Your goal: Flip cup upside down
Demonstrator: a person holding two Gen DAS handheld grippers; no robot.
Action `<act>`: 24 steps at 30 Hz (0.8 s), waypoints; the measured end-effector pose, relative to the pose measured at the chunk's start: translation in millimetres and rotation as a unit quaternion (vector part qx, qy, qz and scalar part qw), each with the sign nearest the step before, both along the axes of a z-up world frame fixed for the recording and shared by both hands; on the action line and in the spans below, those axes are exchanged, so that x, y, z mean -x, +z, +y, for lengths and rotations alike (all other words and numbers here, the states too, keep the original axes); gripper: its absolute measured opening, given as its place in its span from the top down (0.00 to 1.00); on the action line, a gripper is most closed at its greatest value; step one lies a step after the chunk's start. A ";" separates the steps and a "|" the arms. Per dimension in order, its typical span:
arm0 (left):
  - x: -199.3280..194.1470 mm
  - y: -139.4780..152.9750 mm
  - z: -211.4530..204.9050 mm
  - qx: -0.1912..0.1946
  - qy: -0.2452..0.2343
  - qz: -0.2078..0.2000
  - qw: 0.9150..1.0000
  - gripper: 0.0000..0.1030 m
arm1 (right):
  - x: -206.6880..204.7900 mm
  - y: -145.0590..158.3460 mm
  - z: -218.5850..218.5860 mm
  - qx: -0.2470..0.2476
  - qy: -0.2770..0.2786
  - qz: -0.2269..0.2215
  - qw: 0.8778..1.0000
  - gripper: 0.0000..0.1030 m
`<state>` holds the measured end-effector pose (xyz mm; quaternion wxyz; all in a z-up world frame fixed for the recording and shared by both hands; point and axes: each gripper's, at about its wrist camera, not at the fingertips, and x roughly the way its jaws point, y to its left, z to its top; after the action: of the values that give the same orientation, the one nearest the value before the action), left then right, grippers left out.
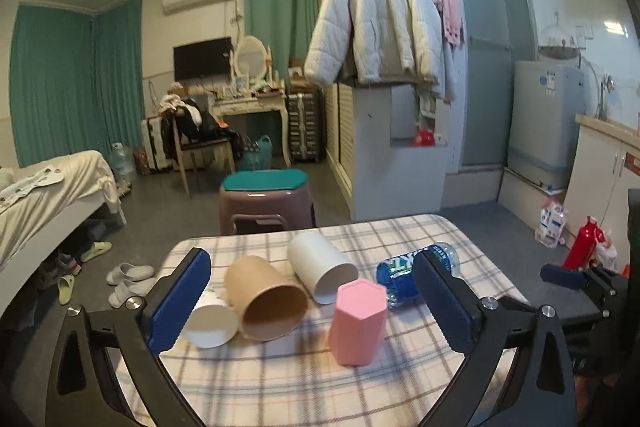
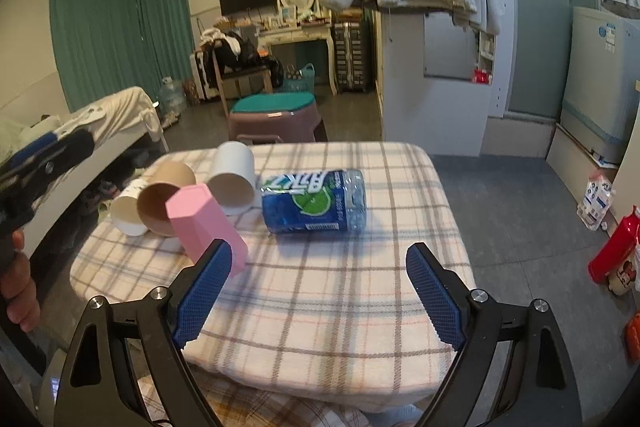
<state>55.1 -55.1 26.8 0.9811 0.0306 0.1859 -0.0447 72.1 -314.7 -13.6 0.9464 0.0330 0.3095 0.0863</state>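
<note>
On the plaid desk (image 1: 280, 387), going left to right in the left wrist view: small white paper cup (image 1: 210, 325) on its side, brown cup (image 1: 266, 299), white cup (image 1: 322, 273), then the pink hexagonal cup (image 1: 357, 321) standing base-up near center frame, blue bottle (image 1: 416, 269) behind. Left tongs (image 1: 312, 303) and right tongs (image 2: 320, 291) were both spread apart, holding nothing.
</note>
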 end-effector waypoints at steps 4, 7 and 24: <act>16.1 -13.4 11.8 0.008 0.027 -0.014 1.000 0.00 | 10.0 0.8 7.6 -0.006 0.007 -0.019 1.000 0.13; 21.7 -23.1 18.5 0.017 0.034 -0.011 0.999 0.00 | 14.0 -2.1 13.2 0.001 0.008 -0.021 1.000 0.09; 36.3 -57.6 39.1 0.041 0.048 0.035 0.997 0.00 | 26.0 -8.8 36.0 0.020 0.028 -0.038 0.999 0.00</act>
<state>18.8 -16.0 -30.8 0.9753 -0.0197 0.2197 -0.0062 46.2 -278.7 -22.3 0.9550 0.0019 0.2761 0.1080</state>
